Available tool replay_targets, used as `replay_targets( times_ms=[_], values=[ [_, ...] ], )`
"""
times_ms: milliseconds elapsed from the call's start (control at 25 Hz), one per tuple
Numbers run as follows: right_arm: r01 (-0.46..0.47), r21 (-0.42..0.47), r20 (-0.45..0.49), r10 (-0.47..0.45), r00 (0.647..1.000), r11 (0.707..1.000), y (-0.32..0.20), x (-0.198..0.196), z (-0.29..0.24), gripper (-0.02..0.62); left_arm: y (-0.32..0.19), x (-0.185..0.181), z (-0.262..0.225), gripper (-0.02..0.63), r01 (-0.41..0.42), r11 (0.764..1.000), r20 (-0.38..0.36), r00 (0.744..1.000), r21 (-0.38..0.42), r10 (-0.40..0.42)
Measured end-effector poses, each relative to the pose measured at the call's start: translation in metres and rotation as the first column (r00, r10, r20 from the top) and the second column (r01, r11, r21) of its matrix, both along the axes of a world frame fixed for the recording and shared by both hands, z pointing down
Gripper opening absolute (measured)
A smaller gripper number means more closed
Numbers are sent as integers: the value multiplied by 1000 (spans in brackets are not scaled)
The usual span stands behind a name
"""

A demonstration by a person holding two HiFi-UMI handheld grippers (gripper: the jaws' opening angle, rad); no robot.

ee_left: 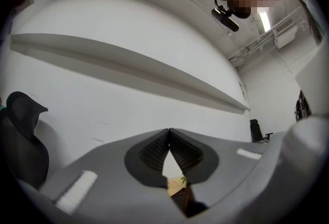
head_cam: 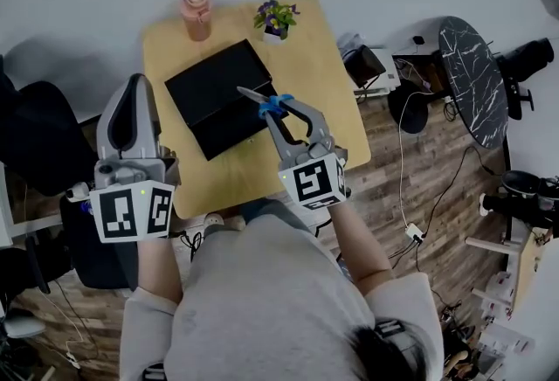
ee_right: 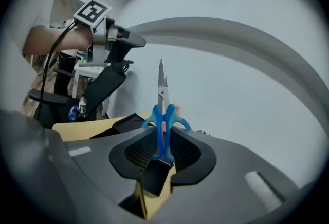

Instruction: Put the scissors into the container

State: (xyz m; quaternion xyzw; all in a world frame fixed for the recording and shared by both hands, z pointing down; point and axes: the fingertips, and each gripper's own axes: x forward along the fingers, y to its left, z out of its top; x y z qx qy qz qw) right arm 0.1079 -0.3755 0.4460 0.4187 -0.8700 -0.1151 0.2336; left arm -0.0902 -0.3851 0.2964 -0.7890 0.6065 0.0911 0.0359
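Observation:
Blue-handled scissors (head_cam: 266, 101) are lifted over the wooden table (head_cam: 323, 73), blades pointing left across the black container (head_cam: 217, 96). My right gripper (head_cam: 279, 111) is shut on the scissors' handles. In the right gripper view the scissors (ee_right: 163, 115) stand upright between the jaws, blades up, above the container's edge (ee_right: 123, 123). My left gripper (head_cam: 134, 100) hangs off the table's left side, raised and pointing at the wall; its jaws meet at the tip (ee_left: 168, 138) with nothing between them.
A pink bottle (head_cam: 196, 14) and a small potted plant (head_cam: 276, 19) stand at the table's far edge. A dark office chair (head_cam: 35, 143) is at the left. A black round side table (head_cam: 472, 78) and cables lie on the floor at the right.

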Motion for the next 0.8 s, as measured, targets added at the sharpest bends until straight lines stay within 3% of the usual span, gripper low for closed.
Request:
replay_targets(
  times_ms=[160, 320, 800],
  values=[
    [80, -9, -122, -80, 989, 997, -7, -3, 22, 81, 0, -3, 2, 58, 38, 999, 2, 999, -8, -38],
    [171, -43, -252, -176, 952, 984, -11, -7, 49, 81, 2, -7, 6, 58, 78, 997, 1, 997, -14, -78],
    [374, -226, -497, -437, 750, 899, -23, -20, 128, 81, 10, -30, 13, 58, 201, 979, 12, 980, -37, -201]
  ],
)
